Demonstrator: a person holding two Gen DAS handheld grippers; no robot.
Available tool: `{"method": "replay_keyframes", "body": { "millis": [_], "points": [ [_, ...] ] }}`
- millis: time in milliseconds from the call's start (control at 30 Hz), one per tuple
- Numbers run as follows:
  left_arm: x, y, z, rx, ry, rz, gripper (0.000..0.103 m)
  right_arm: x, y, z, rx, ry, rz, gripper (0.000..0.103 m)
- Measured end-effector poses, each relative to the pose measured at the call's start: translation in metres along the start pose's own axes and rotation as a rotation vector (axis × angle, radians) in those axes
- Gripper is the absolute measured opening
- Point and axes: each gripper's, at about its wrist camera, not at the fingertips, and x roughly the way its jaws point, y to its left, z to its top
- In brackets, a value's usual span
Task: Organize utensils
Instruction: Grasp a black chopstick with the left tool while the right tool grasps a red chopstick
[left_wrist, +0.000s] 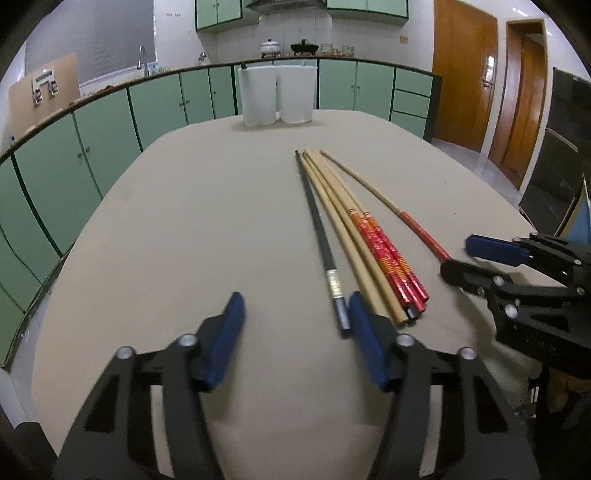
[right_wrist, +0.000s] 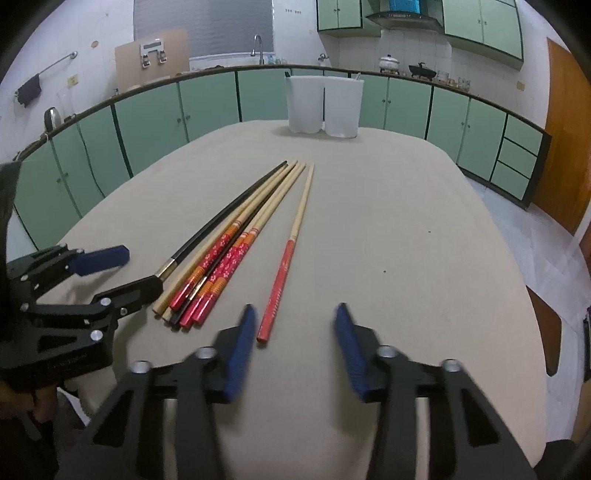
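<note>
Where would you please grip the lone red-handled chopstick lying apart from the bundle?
Grip the lone chopstick at its red handle end, nearest the right gripper, coming from above with the fingers across its width. It lies flat and clear of the bundle.

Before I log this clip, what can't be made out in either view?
- Inside of the white holder: both views, its own walls hide it.
- Rear end of the single red chopstick: left wrist view, right claw covers it.
- Black chopstick end: right wrist view, left claw covers it.
- Counter items: too small.
</note>
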Motion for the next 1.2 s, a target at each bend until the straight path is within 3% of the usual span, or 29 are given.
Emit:
{"method": "replay_keyframes", "body": {
  "millis": [67,133,200,233,400,533,567,600,667,767,833,900,1033,1200],
  "points": [
    [-0.001,-0.003,-0.001,0.006,-0.019,-0.014,0.033,0.000,0.002,0.000,-0.001,-0.005,-0.004,0.016],
    [-0.002,-0.004,-0.002,-0.008,-0.028,-0.022,0.019,-0.001,0.002,0.000,-0.003,-0.008,-0.011,0.007],
    [-0.001,-0.002,-0.002,-0.028,-0.031,-0.014,0.007,-0.001,-0.001,-0.001,0.015,-0.011,-0.021,0.007],
    [0.000,0.000,-0.002,-0.037,-0.031,-0.005,0.006,-0.002,-0.004,-0.001,0.028,-0.013,-0.031,0.006],
    [-0.001,0.017,-0.002,-0.139,-0.037,0.048,0.006,-0.003,-0.021,-0.002,0.115,-0.011,-0.057,0.006],
    [-0.003,0.024,-0.002,-0.156,-0.030,0.054,0.010,-0.005,-0.021,-0.003,0.120,-0.013,-0.042,0.007],
    [-0.004,0.024,-0.003,-0.154,-0.025,0.053,0.019,-0.006,-0.022,-0.003,0.122,-0.013,-0.034,0.008],
    [-0.005,0.024,-0.003,-0.150,-0.023,0.052,0.036,-0.007,-0.022,-0.004,0.128,-0.013,-0.027,0.009],
    [-0.007,0.024,-0.005,-0.141,-0.023,0.050,0.045,-0.009,-0.023,-0.005,0.129,-0.010,-0.025,0.011],
    [-0.006,0.023,-0.005,-0.119,-0.022,0.049,0.043,-0.008,-0.023,-0.007,0.124,-0.008,-0.026,0.012],
    [-0.005,0.023,-0.004,-0.119,-0.022,0.040,0.031,-0.006,-0.022,-0.005,0.117,-0.004,-0.026,0.011],
    [-0.005,0.024,-0.002,-0.122,-0.013,0.023,0.006,-0.006,-0.021,-0.003,0.109,0.003,-0.022,0.006],
    [-0.012,0.026,0.002,-0.151,0.019,-0.028,0.006,-0.016,-0.021,0.003,0.125,0.006,0.002,0.006],
    [-0.039,0.028,0.017,-0.190,0.013,-0.044,0.006,-0.053,-0.020,0.020,0.131,-0.059,0.022,0.006]
  ]
}}
